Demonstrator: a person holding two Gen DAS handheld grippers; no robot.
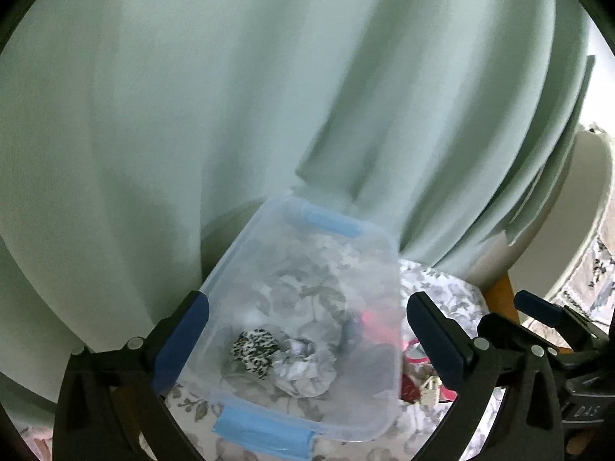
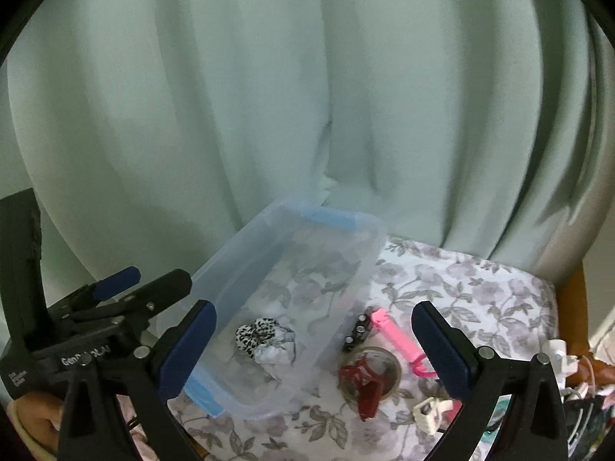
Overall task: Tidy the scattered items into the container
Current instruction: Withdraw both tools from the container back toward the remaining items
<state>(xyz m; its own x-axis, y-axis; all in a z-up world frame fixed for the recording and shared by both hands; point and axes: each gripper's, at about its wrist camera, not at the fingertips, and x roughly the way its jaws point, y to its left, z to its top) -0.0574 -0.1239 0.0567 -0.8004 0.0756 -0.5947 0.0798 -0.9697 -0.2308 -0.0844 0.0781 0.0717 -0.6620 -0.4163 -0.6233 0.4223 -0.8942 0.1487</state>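
Note:
A clear plastic container with blue clips stands on the floral cloth; it also shows in the right wrist view. Inside lie a black-and-white spotted scrunchie and a crumpled white cloth. Right of the container lie a pink tool, a black hair clip, a dark red claw clip on a tape roll, and a white clip. My left gripper is open above the container. My right gripper is open over the container's right wall.
A pale green curtain hangs close behind the container. The floral cloth covers the surface, with a wooden edge at right. More clutter and white cables lie at far right. A white chair stands right.

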